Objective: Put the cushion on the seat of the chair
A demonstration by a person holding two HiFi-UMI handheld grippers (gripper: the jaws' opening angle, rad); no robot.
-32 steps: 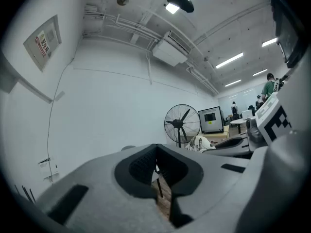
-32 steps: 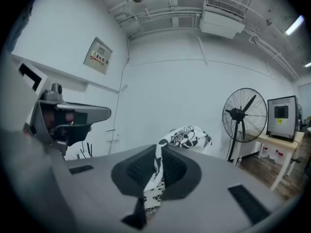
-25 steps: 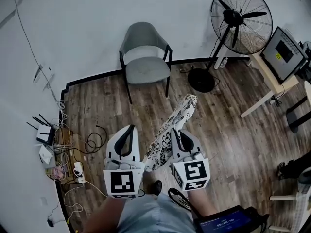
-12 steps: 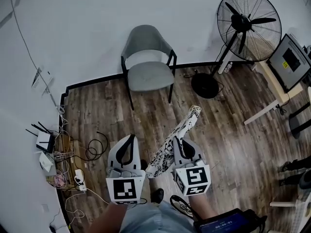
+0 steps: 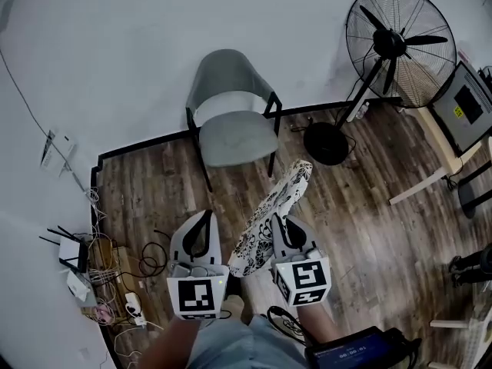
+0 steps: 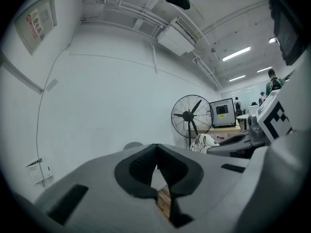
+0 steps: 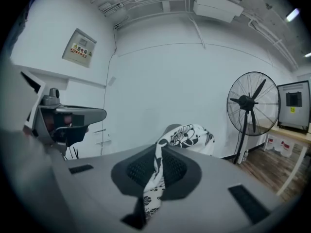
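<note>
A grey chair [image 5: 237,137] stands against the white wall, its seat bare. In front of it hangs the black-and-white patterned cushion [image 5: 273,210], held upright on edge, with my right gripper [image 5: 275,221] shut on its lower edge. In the right gripper view the cushion [image 7: 187,136] rises between the pads [image 7: 171,168] and hides most of the chair. My left gripper [image 5: 206,215] is level beside it on the left, shut and holding nothing. In the left gripper view its jaws [image 6: 156,154] meet at the tip, and the cushion [image 6: 204,142] shows to the right.
A large standing fan [image 5: 392,41] with a round base [image 5: 327,143] stands right of the chair. A wooden table with a monitor [image 5: 467,102] is at the far right. A router [image 5: 71,252] and loose cables [image 5: 146,260] lie on the floor at the left wall.
Both grippers and the cushion have moved forward towards the chair, which now looks nearer. The grip on the cushion is unchanged.
</note>
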